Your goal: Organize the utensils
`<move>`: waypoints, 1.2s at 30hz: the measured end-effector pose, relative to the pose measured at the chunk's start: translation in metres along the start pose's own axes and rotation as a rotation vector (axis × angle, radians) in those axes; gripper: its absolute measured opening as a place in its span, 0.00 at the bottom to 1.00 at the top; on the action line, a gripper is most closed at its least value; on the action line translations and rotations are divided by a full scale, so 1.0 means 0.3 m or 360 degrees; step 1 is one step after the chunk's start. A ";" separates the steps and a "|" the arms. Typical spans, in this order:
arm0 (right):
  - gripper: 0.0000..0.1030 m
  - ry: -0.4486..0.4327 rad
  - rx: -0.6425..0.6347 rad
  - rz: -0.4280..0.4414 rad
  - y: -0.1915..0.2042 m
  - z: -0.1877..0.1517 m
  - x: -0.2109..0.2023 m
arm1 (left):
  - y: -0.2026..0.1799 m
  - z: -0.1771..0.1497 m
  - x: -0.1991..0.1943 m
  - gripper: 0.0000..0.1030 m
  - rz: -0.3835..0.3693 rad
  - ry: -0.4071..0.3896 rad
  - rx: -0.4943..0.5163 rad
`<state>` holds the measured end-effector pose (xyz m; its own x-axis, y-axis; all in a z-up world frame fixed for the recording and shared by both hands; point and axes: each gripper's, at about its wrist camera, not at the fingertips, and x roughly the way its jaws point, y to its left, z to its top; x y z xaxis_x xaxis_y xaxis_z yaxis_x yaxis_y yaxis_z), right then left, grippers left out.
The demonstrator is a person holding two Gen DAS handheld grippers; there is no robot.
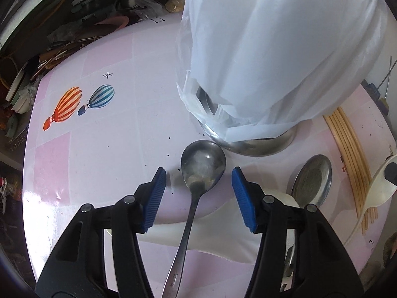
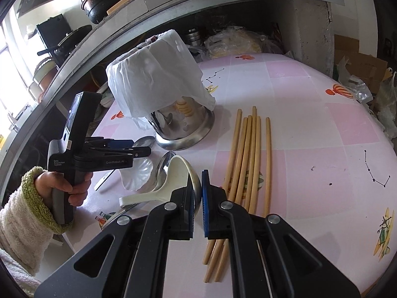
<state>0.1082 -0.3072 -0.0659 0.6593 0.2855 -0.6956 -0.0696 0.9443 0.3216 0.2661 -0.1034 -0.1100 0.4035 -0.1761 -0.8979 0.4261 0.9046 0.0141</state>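
Observation:
A metal spoon (image 1: 203, 164) lies on the pink table, its handle running back between my left gripper's fingers. My left gripper (image 1: 199, 171) is open and straddles the spoon's bowl; neither blue pad touches it. From the side the left gripper (image 2: 142, 149) points down over that spoon (image 2: 145, 141). The steel utensil holder (image 1: 260, 146) stands just beyond, draped in a white plastic bag (image 1: 273, 49). My right gripper (image 2: 198, 176) is shut on the rim of a white ceramic soup spoon (image 2: 173, 171), which lies over a second metal spoon (image 2: 162, 167). Several bamboo chopsticks (image 2: 248, 161) lie to the right.
A white shell-shaped dish (image 2: 136, 173) sits under the spoons. A person's hand (image 2: 62, 186) in a fleecy sleeve holds the left gripper. Pots, bags and clutter crowd the shelves beyond the table's far edge. The table's rounded edge (image 2: 387, 223) curves near on the right.

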 end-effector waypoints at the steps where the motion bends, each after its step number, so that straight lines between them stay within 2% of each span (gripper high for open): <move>1: 0.06 -0.0001 0.0003 -0.0001 -0.001 0.000 0.000 | -0.001 0.000 -0.002 0.48 0.0002 -0.0003 -0.0003; 7: 0.06 -0.0015 0.0010 -0.0001 -0.004 -0.003 -0.011 | -0.001 0.001 -0.004 0.32 0.0022 -0.0017 -0.0020; 15: 0.06 -0.0046 0.0002 -0.0008 -0.003 -0.005 -0.040 | 0.001 -0.024 -0.088 0.30 0.0027 -0.0100 -0.0059; 26: 0.06 -0.0130 -0.0074 -0.0011 0.037 0.014 -0.099 | 0.045 -0.104 -0.371 0.29 0.0008 -0.0416 -0.0163; 35: 0.06 -0.0192 -0.0129 -0.0018 0.079 0.026 -0.145 | 0.089 -0.184 -0.515 0.29 -0.0011 -0.0597 -0.0253; 36: 0.06 -0.0194 -0.0134 -0.0020 0.085 0.025 -0.149 | 0.094 -0.192 -0.526 0.14 -0.0009 -0.0610 -0.0260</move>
<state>0.0827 -0.2972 -0.0219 0.7462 0.2565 -0.6143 -0.1200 0.9595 0.2549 0.1676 -0.0277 0.0068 0.6867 -0.2854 -0.6685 0.3077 0.9474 -0.0883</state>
